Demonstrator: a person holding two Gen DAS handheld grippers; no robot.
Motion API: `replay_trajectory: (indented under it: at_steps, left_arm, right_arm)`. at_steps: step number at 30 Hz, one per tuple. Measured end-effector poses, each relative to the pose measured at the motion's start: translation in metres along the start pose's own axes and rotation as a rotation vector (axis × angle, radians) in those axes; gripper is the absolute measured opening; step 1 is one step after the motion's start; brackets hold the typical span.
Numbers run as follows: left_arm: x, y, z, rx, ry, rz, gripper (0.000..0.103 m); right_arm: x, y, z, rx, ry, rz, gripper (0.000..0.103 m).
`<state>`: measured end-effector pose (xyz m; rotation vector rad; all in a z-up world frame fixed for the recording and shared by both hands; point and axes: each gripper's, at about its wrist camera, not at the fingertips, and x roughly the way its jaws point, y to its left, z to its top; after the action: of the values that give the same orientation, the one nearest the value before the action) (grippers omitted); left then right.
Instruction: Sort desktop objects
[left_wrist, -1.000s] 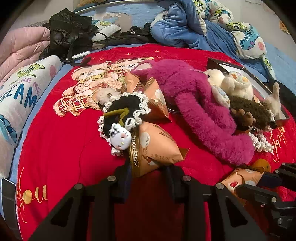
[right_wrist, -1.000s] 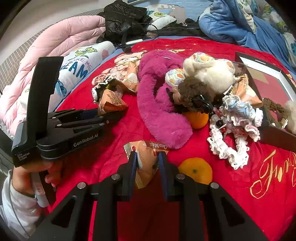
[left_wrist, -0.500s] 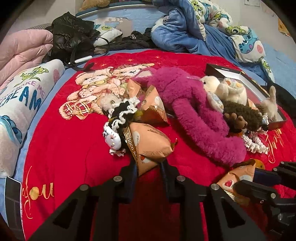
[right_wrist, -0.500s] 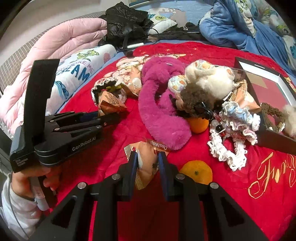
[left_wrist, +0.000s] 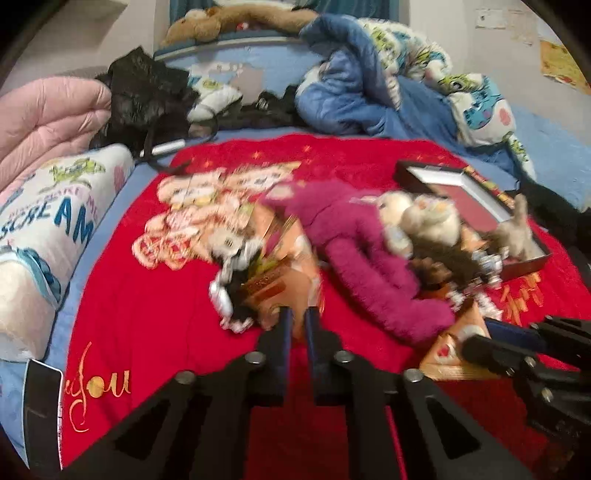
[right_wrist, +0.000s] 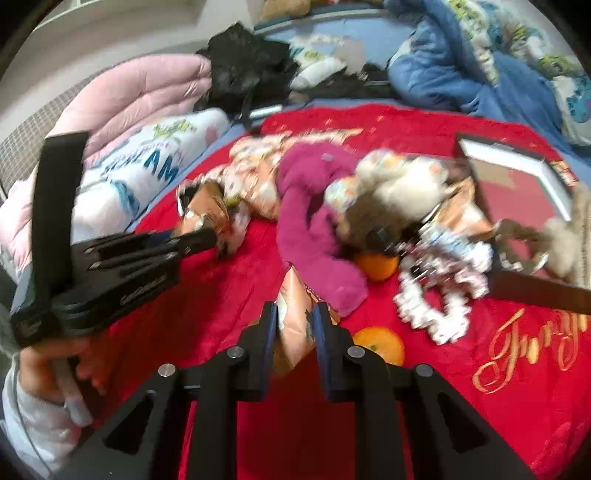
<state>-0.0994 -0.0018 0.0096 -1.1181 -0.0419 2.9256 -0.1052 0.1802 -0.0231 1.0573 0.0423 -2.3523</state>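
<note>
My left gripper (left_wrist: 297, 314) has its jaws closing tight, pads pressing on the lower corner of an orange snack packet (left_wrist: 284, 273), which hangs just above the red blanket beside a black-and-white lace hair tie (left_wrist: 229, 291). In the right wrist view the left gripper (right_wrist: 210, 240) shows side-on with that packet (right_wrist: 205, 214) at its tips. My right gripper (right_wrist: 295, 310) is shut on a second orange snack packet (right_wrist: 295, 325), held upright off the blanket. Its dark fingers (left_wrist: 480, 343) and the packet (left_wrist: 450, 350) appear at the lower right of the left wrist view.
A magenta plush (right_wrist: 306, 229) lies mid-blanket against a heap of small plush toys (right_wrist: 399, 184). Two oranges (right_wrist: 378, 347) (right_wrist: 376, 266), a white lace scrunchie (right_wrist: 436, 306) and a dark open box (right_wrist: 517, 173) lie right. A printed pillow (left_wrist: 44, 229) borders the left; a hand (right_wrist: 55, 369) grips the left tool.
The left jaws have closed onto the packet's corner. Both grippers have risen a little, lifting their packets, and the hair tie has slid off the left packet.
</note>
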Motion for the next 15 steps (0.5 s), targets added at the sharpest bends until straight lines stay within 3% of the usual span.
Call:
replay_trajectory:
  at_steps: [4, 15]
  left_arm:
    - [-0.008, -0.016, 0.003, 0.023, -0.014, -0.029, 0.005]
    - [-0.010, -0.042, 0.004, 0.048, -0.015, -0.064, 0.004]
  right_arm:
    - [-0.015, -0.007, 0.003, 0.036, -0.057, -0.024, 0.019]
    - [-0.045, -0.045, -0.003, 0.120, -0.115, -0.070, 0.019]
